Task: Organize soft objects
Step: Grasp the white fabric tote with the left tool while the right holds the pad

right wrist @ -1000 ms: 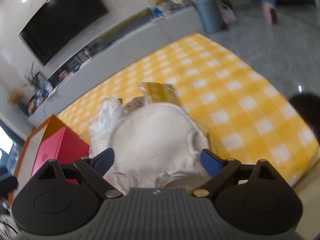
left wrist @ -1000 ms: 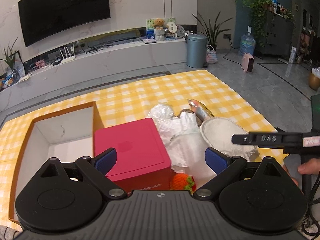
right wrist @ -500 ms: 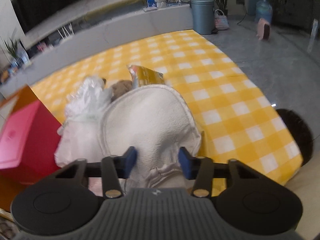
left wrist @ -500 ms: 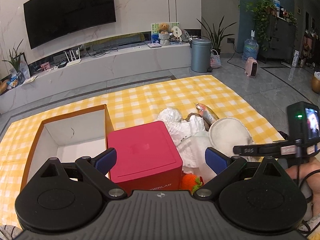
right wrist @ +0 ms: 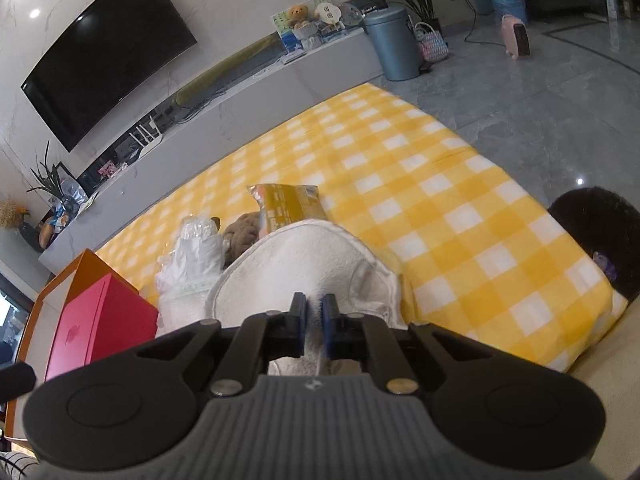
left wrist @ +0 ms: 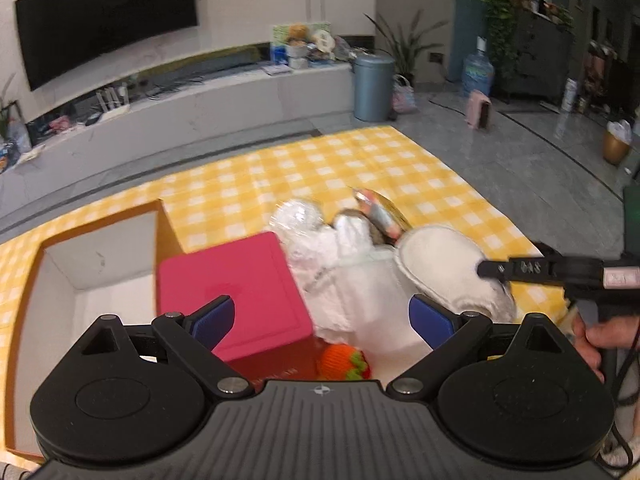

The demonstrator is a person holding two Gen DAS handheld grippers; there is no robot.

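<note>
Yellow checked blanket fills mid-frame; my right claw pinches the white fluffy cushion, my left claw gapes empty at lower centre.

"DAS" in raised letters on the right gripper's finger, pink tag beside it unreadable, red box front print too blurred, snack pack text illegible
</note>
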